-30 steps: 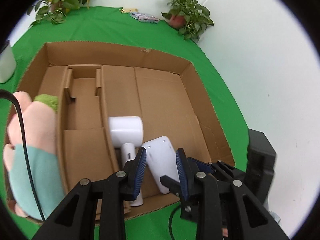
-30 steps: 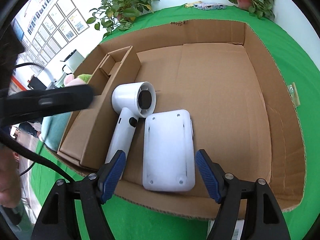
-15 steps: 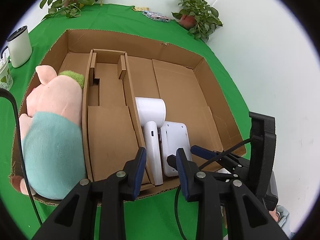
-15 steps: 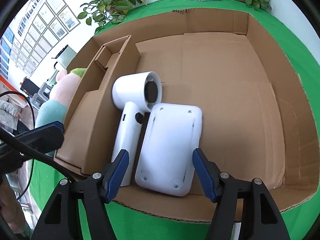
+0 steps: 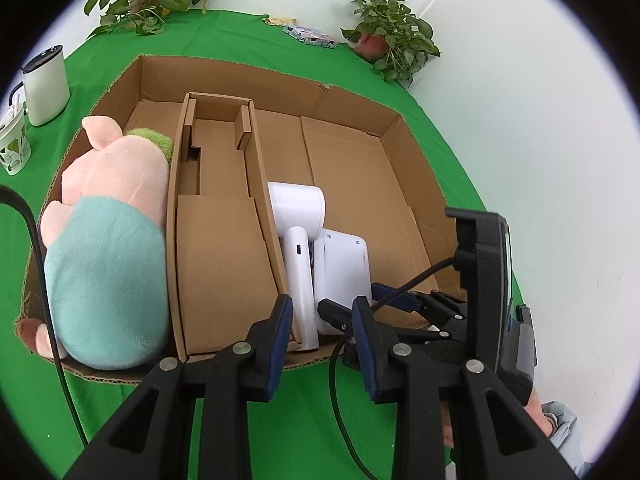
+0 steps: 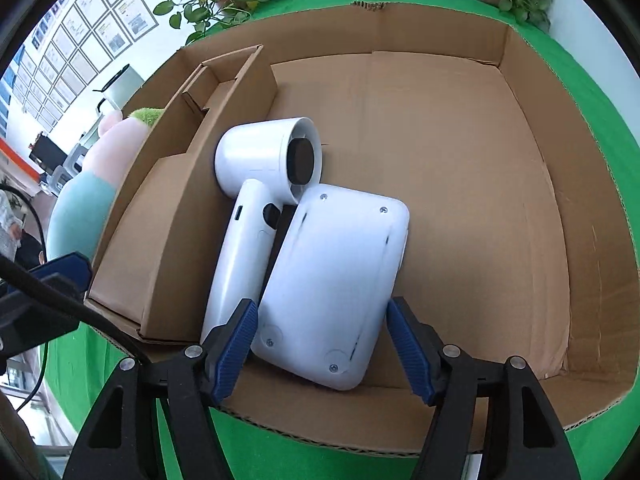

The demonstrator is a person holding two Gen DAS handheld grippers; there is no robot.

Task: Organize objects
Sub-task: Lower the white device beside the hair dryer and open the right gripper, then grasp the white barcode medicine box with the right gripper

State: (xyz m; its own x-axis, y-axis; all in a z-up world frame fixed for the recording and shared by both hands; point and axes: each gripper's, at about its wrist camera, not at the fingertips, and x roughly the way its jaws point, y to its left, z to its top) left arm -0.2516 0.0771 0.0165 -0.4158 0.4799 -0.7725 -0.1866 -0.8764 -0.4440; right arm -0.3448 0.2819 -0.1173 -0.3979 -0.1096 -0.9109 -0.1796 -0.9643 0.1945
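Leftmost on the green-covered bench, near its left edge, stand a white canister and a leaf-patterned cup, both outside the cardboard box. Inside the box, the narrow left compartment is filled by a plush pig in a teal top, lying lengthwise with its head toward the far wall. Next comes a cardboard insert, a raised divider running from near wall to far wall, with nothing on it. Right of the insert, in the wide compartment, a white hair dryer lies flat against the divider, its barrel toward the far wall and its handle reaching the near wall. Just beside the handle, and touching it, lies a white rectangular device, tilted, with its screwed underside up. The rest of that compartment's floor, out to the right wall, is bare cardboard.

The left claw hovers over the near edge of the box, its blue pads a narrow gap apart with nothing between them. The right claw is spread wide and straddles the near end of the white device, the pads not pressing on it. Two potted plants sit at the far edge of the bench.
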